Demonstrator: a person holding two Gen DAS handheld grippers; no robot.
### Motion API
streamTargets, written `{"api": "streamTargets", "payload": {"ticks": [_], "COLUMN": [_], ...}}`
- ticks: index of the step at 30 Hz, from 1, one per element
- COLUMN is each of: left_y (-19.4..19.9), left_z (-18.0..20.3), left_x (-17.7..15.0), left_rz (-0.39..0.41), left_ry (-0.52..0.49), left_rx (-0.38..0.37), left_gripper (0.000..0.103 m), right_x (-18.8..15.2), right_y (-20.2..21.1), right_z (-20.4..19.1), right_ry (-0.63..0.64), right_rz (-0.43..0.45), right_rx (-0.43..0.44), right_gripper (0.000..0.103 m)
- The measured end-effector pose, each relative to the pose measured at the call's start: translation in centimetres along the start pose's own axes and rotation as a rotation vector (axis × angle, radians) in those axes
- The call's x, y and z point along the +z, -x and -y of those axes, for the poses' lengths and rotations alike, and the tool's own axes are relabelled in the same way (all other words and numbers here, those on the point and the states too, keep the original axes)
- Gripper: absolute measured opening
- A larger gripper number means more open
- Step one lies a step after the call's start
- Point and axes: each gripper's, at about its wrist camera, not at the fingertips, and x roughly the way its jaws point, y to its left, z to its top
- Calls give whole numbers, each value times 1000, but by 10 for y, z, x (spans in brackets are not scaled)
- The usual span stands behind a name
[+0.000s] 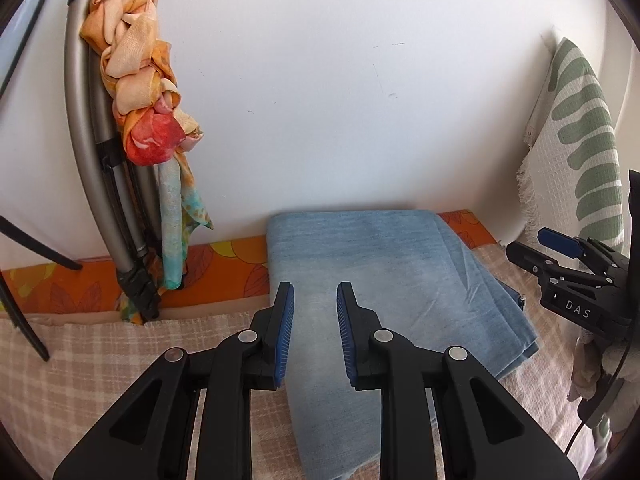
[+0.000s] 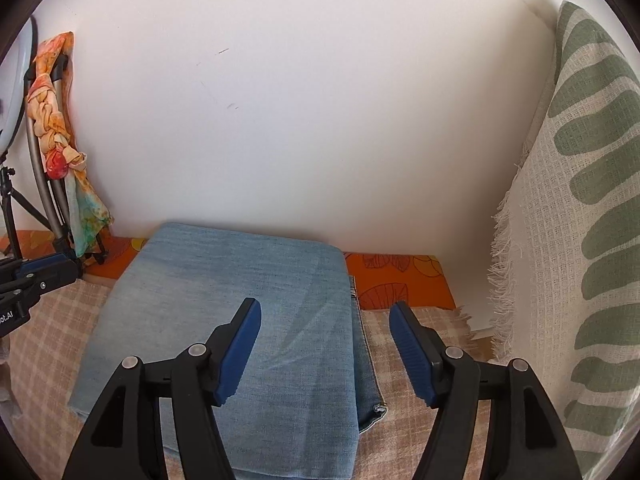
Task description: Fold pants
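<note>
We have the pants (image 1: pixel 380 280) lying folded into a thick blue rectangle on the checked cloth (image 1: pixel 80 360), its far fold up against the wall (image 1: pixel 340 100) at twelve o'clock. Our left gripper (image 1: pixel 315 336) hangs over the near left part of the stack, its jaws a narrow gap apart with nothing pinched between them. Our right gripper (image 2: pixel 326 348) is spread wide and empty, one pad over the denim and the other over the cloth past the stack's right edge at three o'clock. The fold looks all but done to us. To finish well, we should judge the layered edges on the right, where lower layers peek out, and nudge them flush, pressing flat from the middle outward and not dragging the top layer. The scarf (image 1: pixel 136 80) at ten o'clock and the leaf-print throw (image 2: pixel 580 200) at two stay clear of our work.
</note>
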Motion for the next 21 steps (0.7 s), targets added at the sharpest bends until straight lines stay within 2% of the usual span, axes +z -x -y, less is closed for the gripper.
{"api": "streamTargets", "payload": {"ticks": [10, 11, 12, 14, 20, 21], "left_y": [76, 86, 97, 117, 169, 176], "left_z": [1, 0, -2, -4, -11, -13], "left_x": [-2, -3, -4, -7, -22, -27], "left_rz": [61, 71, 85, 114, 153, 157], "left_ry": [-3, -8, -11, -17, -35, -32], "left_rx": [-19, -15, -13, -9, -23, -31], "left_gripper": [21, 25, 39, 48, 49, 53], "right_x": [12, 12, 11, 9, -7, -12], "right_y": [86, 95, 103, 120, 164, 172], "right_z": [-42, -48, -54, -64, -98, -103], "right_ry": [23, 24, 26, 28, 54, 59], "right_rz": [95, 106, 115, 131, 164, 169], "right_rx": [27, 33, 39, 52, 67, 60], "right_gripper": [74, 75, 78, 83, 87, 89]}}
